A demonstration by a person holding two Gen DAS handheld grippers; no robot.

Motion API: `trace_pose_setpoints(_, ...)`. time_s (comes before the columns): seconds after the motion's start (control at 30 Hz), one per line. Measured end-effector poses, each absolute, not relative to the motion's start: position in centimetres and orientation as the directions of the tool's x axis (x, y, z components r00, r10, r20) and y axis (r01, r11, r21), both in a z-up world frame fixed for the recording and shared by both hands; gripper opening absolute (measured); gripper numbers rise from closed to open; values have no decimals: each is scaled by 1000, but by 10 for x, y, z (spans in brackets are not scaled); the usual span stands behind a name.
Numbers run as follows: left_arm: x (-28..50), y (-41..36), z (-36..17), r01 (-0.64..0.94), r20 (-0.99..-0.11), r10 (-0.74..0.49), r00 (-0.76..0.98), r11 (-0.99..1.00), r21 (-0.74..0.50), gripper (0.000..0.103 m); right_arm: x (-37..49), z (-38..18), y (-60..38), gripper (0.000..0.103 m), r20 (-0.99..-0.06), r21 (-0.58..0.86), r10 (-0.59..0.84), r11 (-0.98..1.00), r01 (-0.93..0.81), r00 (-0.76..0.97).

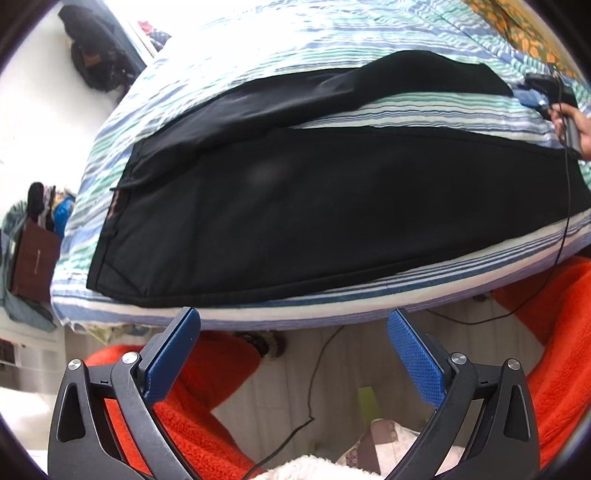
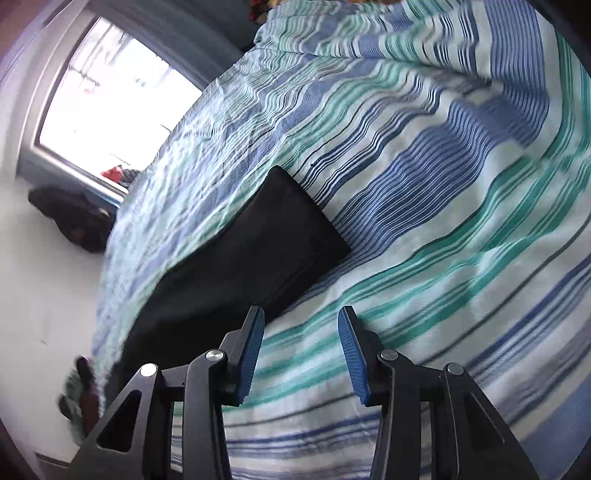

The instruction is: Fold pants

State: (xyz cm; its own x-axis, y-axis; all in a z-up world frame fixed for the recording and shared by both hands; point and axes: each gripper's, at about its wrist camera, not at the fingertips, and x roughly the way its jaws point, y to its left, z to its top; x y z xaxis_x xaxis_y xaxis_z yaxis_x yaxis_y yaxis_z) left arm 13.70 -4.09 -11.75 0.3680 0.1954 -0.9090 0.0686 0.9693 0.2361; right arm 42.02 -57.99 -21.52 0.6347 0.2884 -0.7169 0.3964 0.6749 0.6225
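Observation:
Black pants [image 1: 314, 206] lie flat on a bed with a blue, green and white striped sheet [image 1: 258, 55]. The waistband is at the left and the two legs spread apart toward the right. My left gripper [image 1: 293, 314] is open and empty, just off the bed's near edge, below the nearer leg. At the far right, a hand holds my right gripper [image 1: 535, 94] by the end of the farther leg. In the right wrist view that leg's hem [image 2: 266, 240] lies just left of my right gripper [image 2: 301, 317], which hovers open over the sheet [image 2: 424, 221] with nothing between its fingers.
Orange fleece clothing [image 1: 207, 413] and a black cable [image 1: 314, 398] lie below the bed edge over a tiled floor. A brown box [image 1: 35, 254] and clutter stand left of the bed. A dark bag [image 2: 74, 218] sits under a window [image 2: 110, 96]. An orange-patterned cloth [image 1: 517, 26] lies at the bed's far end.

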Motion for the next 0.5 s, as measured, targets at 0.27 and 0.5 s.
trace_pose_setpoints(0.27, 156, -44, -133, 55, -936, 213, 279, 970, 237, 102, 459, -224, -576, 9, -722, 610, 207, 640, 467, 660)
trace_pose_setpoints(0.5, 161, -41, -142, 66, -930, 198, 310, 971, 229, 102, 420, -153, -587, 7, -792, 410, 141, 844, 345, 594)
